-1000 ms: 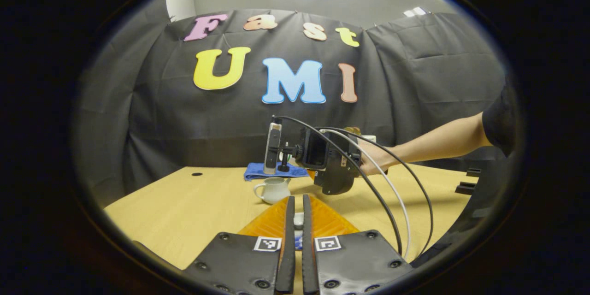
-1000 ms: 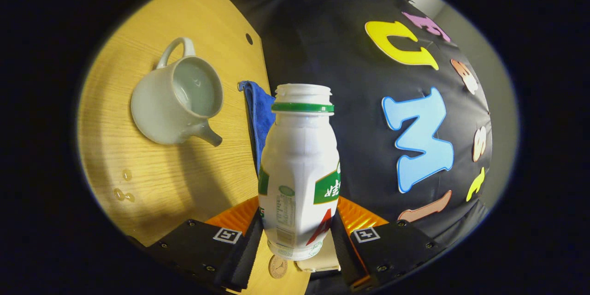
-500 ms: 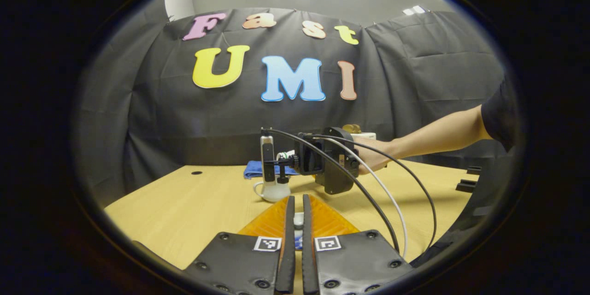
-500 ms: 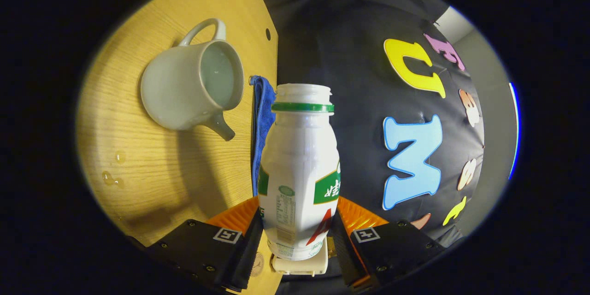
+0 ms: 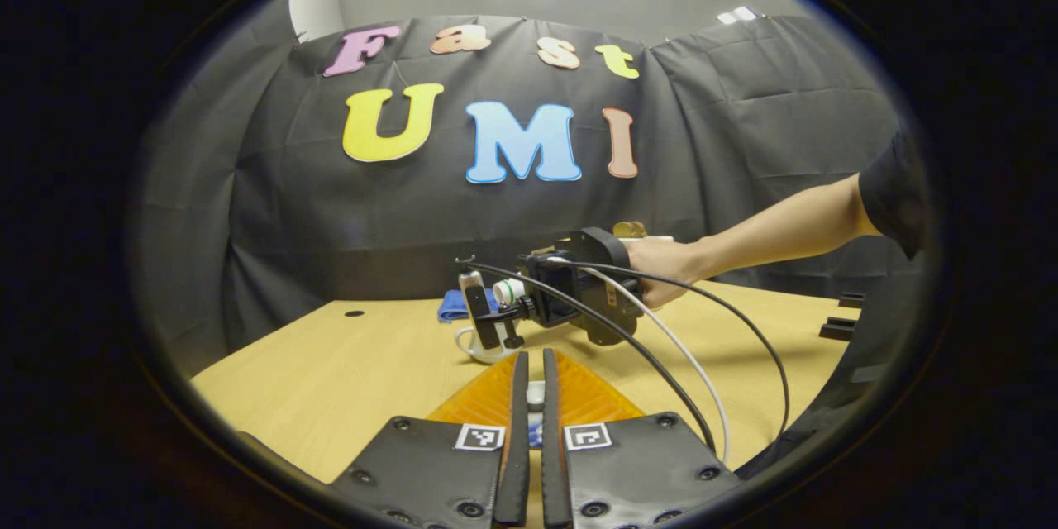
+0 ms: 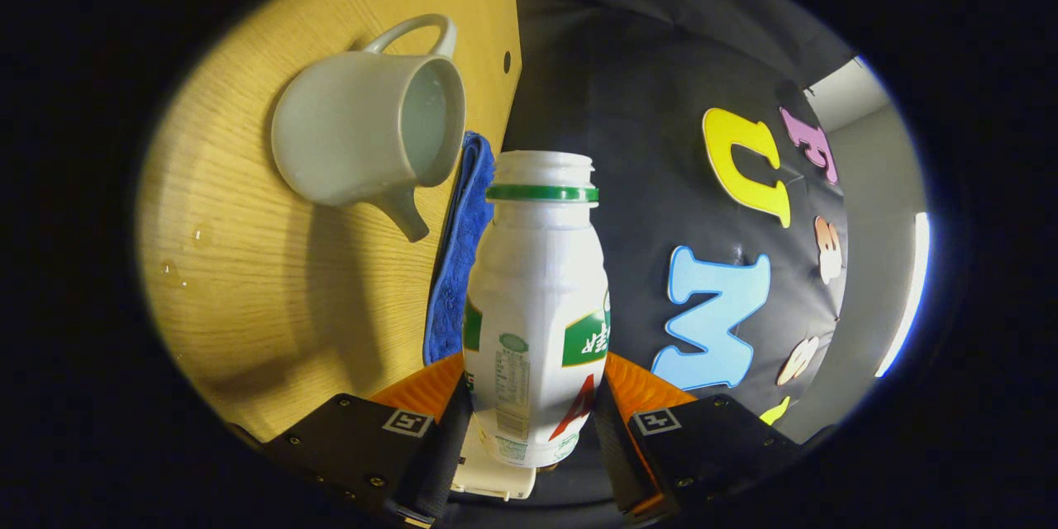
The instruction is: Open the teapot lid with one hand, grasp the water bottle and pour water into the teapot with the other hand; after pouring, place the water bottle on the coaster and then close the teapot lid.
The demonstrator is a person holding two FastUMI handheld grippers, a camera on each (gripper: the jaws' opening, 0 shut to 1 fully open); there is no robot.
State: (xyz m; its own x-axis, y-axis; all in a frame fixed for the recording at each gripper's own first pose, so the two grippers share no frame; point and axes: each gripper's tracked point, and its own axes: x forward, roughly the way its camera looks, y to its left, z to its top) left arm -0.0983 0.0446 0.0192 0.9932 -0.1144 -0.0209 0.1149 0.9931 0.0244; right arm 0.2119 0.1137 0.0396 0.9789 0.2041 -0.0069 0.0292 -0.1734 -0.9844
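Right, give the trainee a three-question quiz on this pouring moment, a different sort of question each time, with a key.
1. True or false: the teapot has its lid on.
2. Multiple choice: what is the right gripper shut on? A) the blue cloth B) the water bottle C) the teapot's handle
3. Fill in: the left gripper has its fingers nearly closed on a small white thing, likely the teapot's ____.

Key: 1 false, the pot's mouth is open. 2 B, a finger presses on each side of the uncapped bottle. 3 lid, though too little of it shows to be sure.
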